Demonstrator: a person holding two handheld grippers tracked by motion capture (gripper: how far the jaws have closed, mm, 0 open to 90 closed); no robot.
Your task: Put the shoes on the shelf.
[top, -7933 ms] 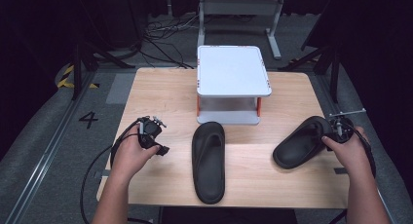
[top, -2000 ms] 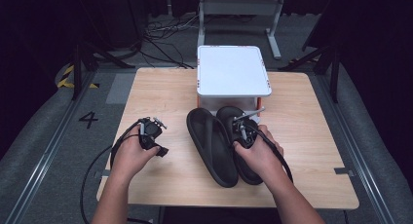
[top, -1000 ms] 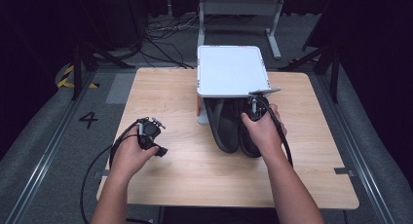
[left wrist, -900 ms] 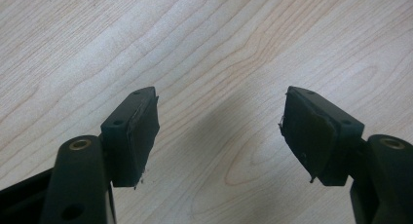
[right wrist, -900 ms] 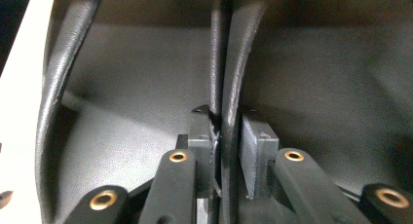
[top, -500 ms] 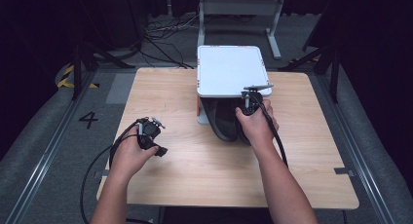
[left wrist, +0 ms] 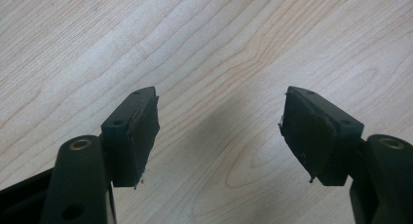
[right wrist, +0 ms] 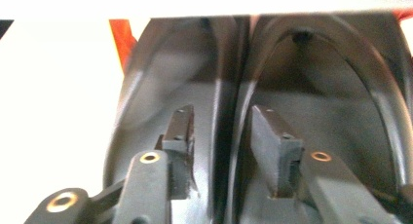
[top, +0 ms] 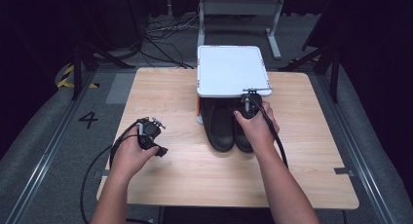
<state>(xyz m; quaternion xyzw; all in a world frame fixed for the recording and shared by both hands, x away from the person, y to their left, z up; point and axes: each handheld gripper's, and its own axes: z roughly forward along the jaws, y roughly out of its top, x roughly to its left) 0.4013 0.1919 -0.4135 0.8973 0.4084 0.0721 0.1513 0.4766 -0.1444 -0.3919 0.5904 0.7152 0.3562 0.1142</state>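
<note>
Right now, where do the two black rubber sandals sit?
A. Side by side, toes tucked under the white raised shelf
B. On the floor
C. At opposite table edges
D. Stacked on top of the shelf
A: the two black rubber sandals lie side by side on the wooden table, fronts hidden under the white raised shelf.

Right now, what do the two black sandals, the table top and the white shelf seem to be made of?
The black sandals look like matte rubber or foam: smooth moulded surfaces, soft dull sheen. The table top looks like light wood or wood-pattern laminate: clear grain lines. The white shelf seems painted metal or plastic, flat and even; I cannot tell which.
</note>
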